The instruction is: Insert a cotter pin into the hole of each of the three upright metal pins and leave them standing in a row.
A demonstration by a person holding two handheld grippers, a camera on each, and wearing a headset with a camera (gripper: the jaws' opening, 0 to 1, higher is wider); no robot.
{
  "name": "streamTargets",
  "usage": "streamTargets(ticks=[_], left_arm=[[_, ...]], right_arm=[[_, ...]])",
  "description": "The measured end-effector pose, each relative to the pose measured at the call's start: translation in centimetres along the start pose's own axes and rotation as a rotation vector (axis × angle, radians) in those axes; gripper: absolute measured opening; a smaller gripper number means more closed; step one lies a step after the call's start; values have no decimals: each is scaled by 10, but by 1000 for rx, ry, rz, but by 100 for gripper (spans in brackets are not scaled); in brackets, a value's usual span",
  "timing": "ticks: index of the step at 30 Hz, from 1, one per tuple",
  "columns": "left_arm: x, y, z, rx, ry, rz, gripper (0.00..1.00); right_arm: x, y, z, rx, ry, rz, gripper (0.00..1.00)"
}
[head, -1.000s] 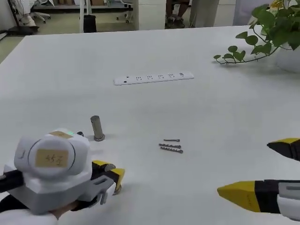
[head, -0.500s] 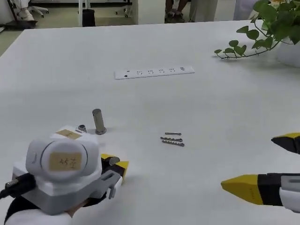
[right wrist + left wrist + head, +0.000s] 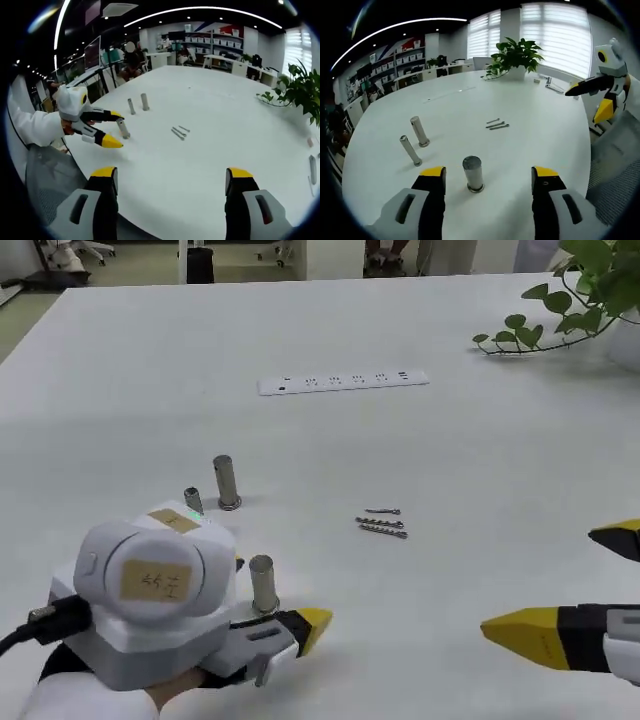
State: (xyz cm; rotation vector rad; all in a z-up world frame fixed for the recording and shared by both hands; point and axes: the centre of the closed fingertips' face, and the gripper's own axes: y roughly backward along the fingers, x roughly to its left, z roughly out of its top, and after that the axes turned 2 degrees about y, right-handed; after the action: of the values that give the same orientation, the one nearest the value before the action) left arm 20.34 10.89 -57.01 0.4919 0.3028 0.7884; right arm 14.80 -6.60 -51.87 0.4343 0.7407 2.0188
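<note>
While held level at lower left of the head view, left gripper (image 3: 488,173): jaws apart, one upright metal pin (image 3: 473,173) between them (touching neither). Lower right, right gripper (image 3: 550,582): jaws apart, empty. Left of centre, two further pins (image 3: 226,482); at centre, cotter pins (image 3: 383,525).

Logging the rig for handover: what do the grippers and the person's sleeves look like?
Both the left gripper and the right gripper have pale grey jaws, black on the inside, with yellow tips. The left one has a rounded white body with a tan handwritten label and a black cable. The sleeve is white.
</note>
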Motion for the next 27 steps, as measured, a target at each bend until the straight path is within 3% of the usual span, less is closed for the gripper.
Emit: streamTargets(ticks=[2,5,9,13,15,17,21,23,24,27], left_arm=[[-1,4,0,-13,-12,-15,98],[2,13,1,-28,-30,-18,99],[-3,23,3,-48,25,-87,99],[-2,29,2,-43,18,-92,99],[2,32,1,-42,23,-80,99],[3,34,2,-52,44,-81,99],[1,37,2,-59,54,-84,99],[0,39,3,-62,55,-85,99],[0,40,3,-65,56,-86,99],[0,43,6,-84,57,-79,99]], right_arm=[[2,-2,-1,5,3,5,87],[4,-3,-1,4,17,10,85],[4,-6,0,11,33,17,84],[1,-9,8,17,94,22,81],[-12,-11,20,-11,155,-21,71],[-15,-15,24,4,173,-4,63],[-21,-29,34,31,233,37,56],[-19,-38,44,-11,305,67,55],[-18,-41,45,-9,307,77,55],[-13,-54,42,48,297,131,50]])
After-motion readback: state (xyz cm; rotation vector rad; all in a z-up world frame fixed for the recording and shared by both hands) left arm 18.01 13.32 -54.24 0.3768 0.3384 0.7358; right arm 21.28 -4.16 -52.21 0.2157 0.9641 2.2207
